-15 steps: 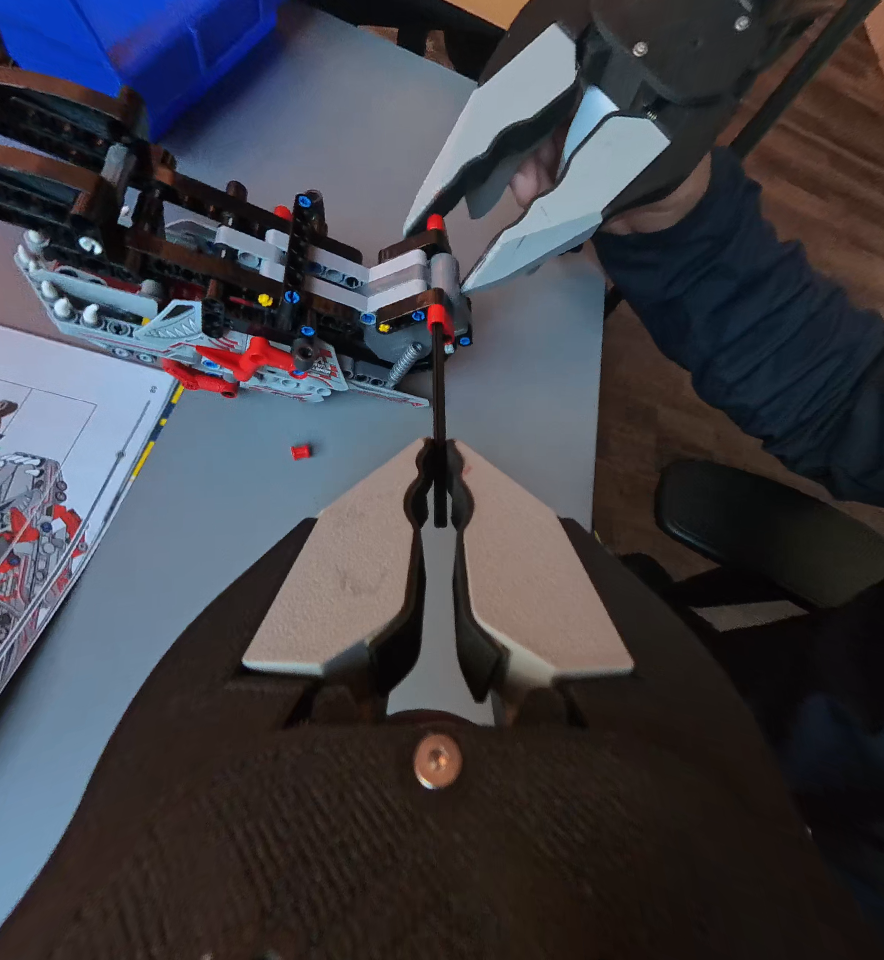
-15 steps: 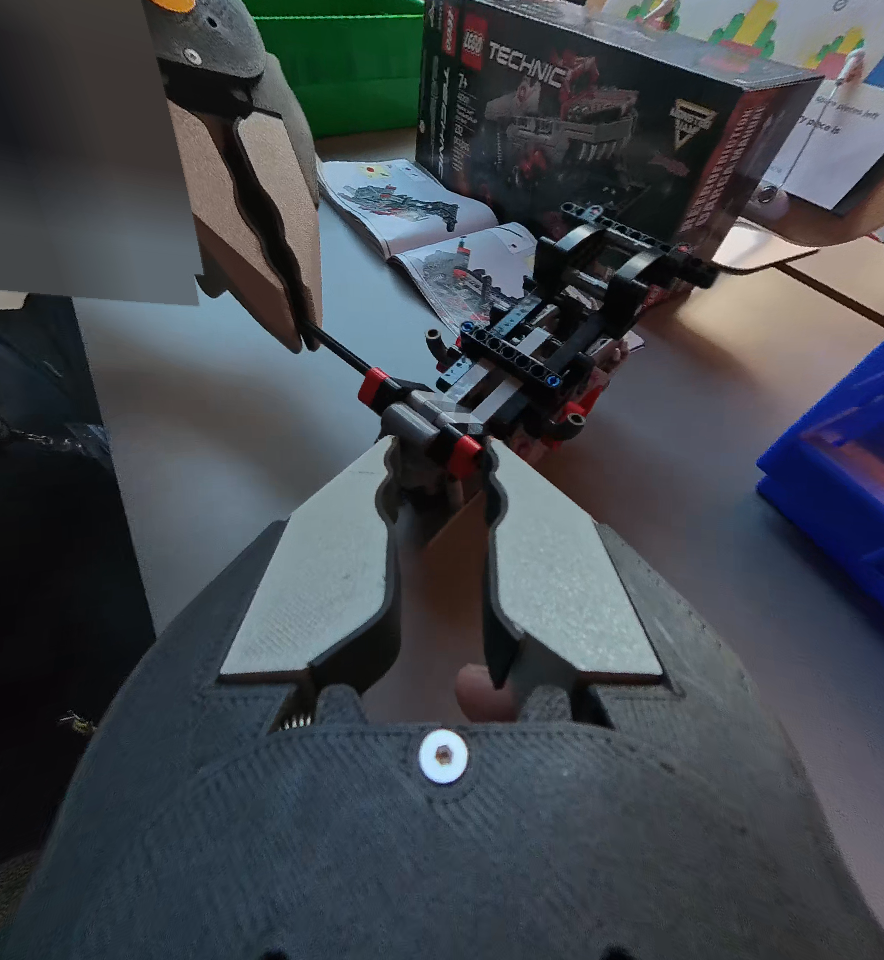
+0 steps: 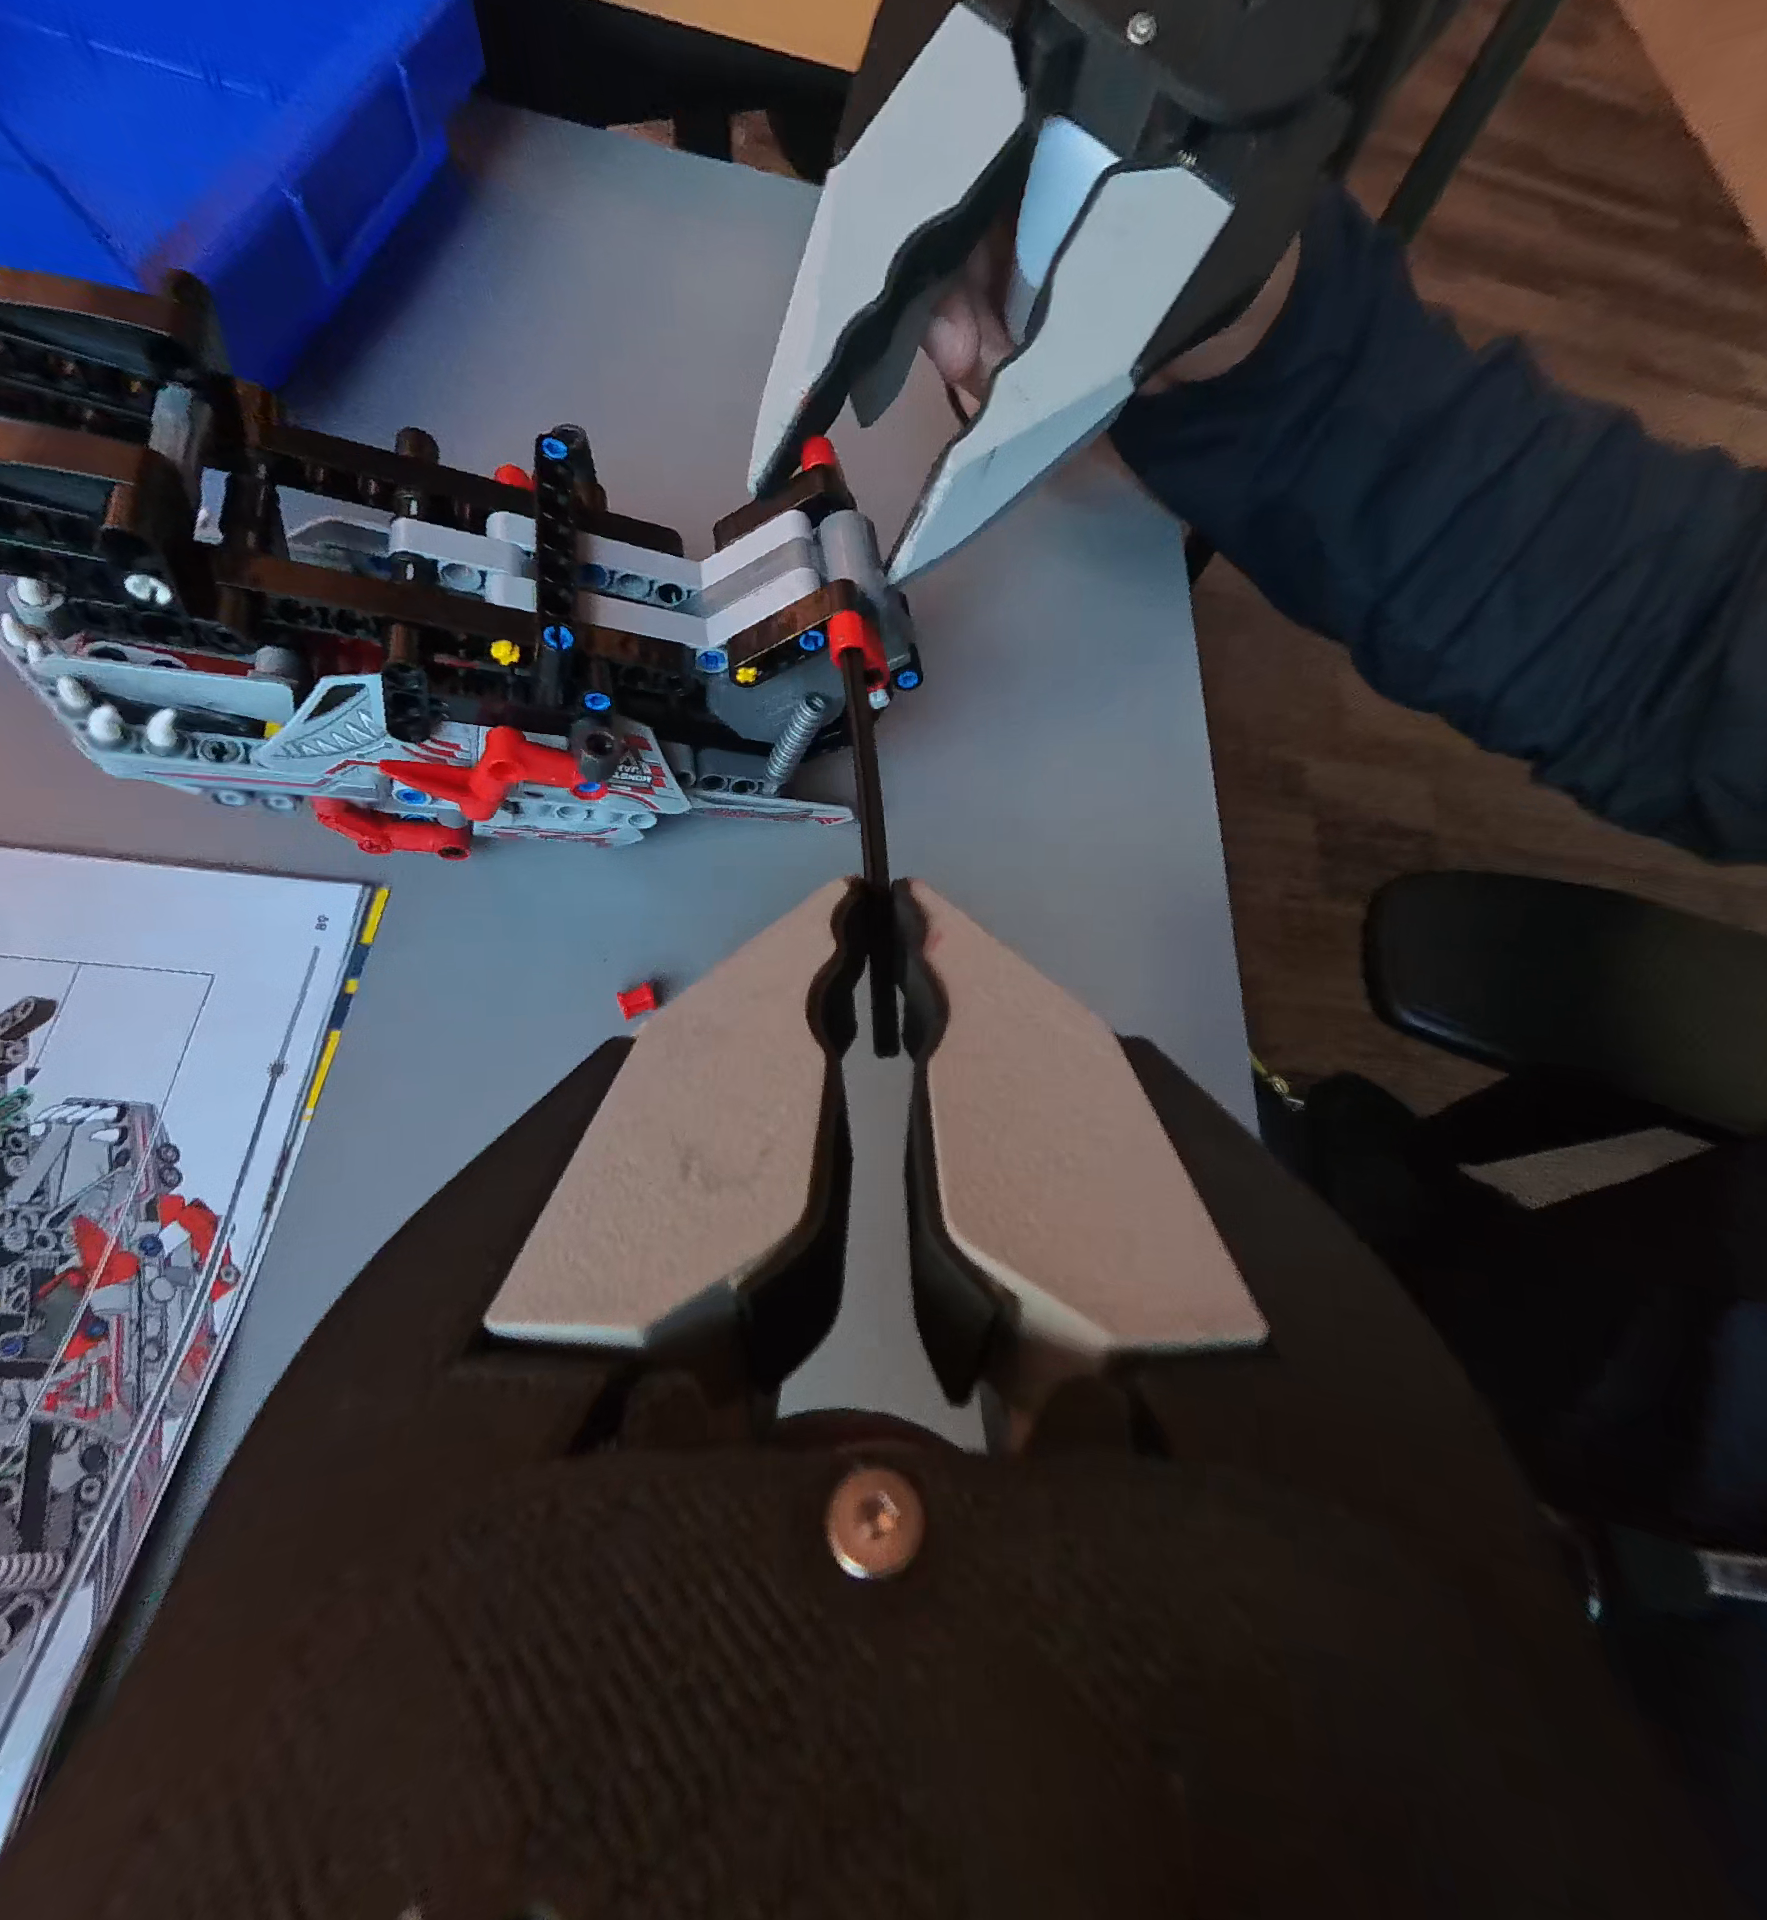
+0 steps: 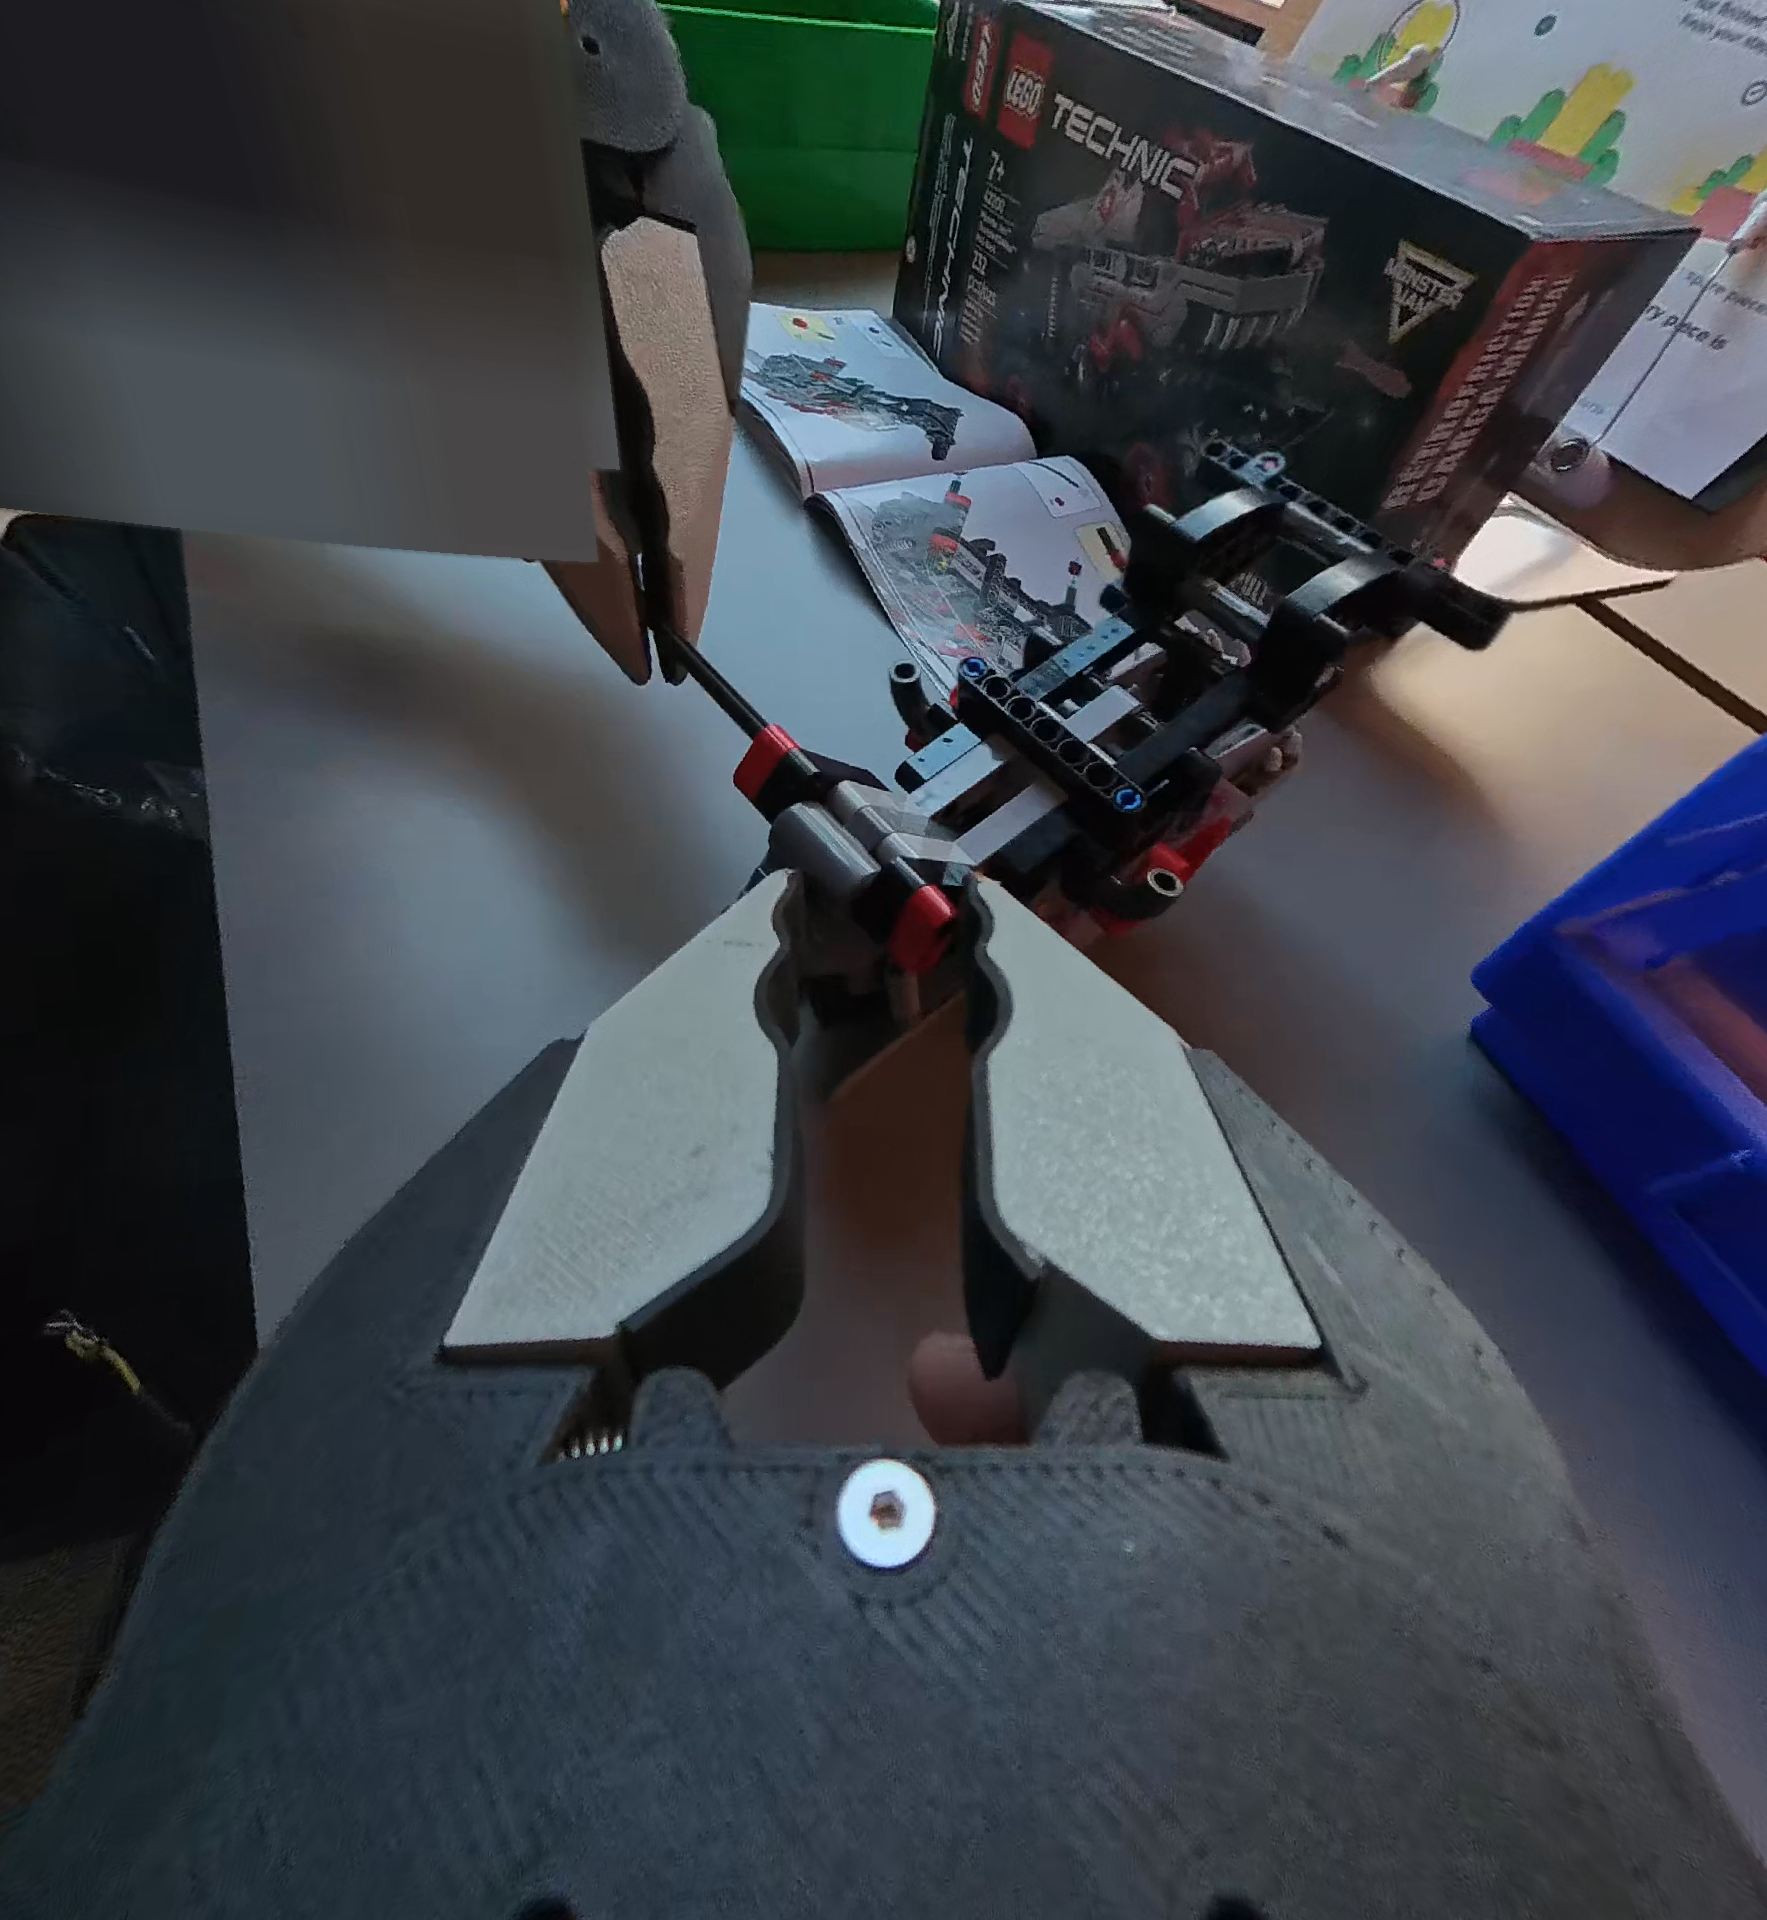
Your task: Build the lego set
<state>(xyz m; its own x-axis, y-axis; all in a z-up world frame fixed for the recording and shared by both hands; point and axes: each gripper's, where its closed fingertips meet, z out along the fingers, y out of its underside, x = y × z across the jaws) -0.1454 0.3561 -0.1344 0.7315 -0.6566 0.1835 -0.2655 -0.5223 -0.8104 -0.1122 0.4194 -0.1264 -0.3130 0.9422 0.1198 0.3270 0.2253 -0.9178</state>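
Left wrist view shows me my left gripper (image 3: pixel 871 914) pinched tight on a thin black plastic axle rod (image 3: pixel 866 769), whose far end runs through a red bushing (image 3: pixel 851 632) into the rear of the half-built black, grey and red Technic truck chassis (image 3: pixel 422 644). That model lies on the grey tabletop (image 3: pixel 588 260), close to its right edge. My right gripper (image 4: pixel 874 914) is clamped narrow around the grey rear block of the same chassis (image 4: pixel 1066 748). I see a small loose red bush (image 3: pixel 636 1000) on the table beside an open instruction booklet (image 3: pixel 110 1195). A blue plastic bin (image 3: pixel 183 135) sits behind the model, the dark printed set box (image 4: pixel 1222 270) stands beyond it, and wooden flooring (image 3: pixel 1637 343) shows past the table edge.
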